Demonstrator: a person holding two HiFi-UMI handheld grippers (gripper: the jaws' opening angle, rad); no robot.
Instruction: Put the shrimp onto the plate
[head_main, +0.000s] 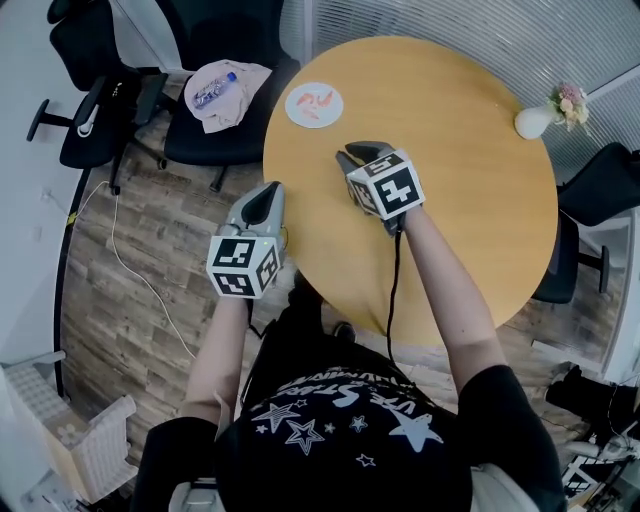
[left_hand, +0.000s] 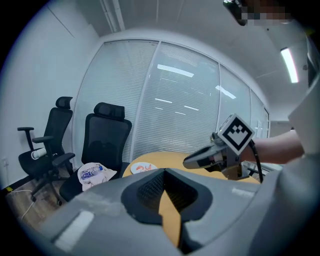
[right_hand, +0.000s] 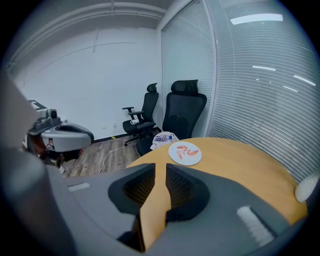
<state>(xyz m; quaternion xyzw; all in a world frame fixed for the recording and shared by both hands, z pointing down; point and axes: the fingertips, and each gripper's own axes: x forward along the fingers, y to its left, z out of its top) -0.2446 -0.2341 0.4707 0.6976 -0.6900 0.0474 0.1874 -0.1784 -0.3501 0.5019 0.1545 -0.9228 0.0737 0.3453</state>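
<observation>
A vase (head_main: 532, 122) stands at the table's (head_main: 470, 200) right edge; a chair (head_main: 200, 145) left of the table carries cloth (head_main: 240, 100) and bottle (head_main: 212, 91).

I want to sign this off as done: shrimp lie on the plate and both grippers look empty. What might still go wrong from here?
1. The plate sits close to the table rim, next to a chair. A nudge from the right gripper, the nearer one, might slide it off with the shrimp.
2. The vase stands at the far rim, so a wide sweep of the right arm could tip it.
</observation>
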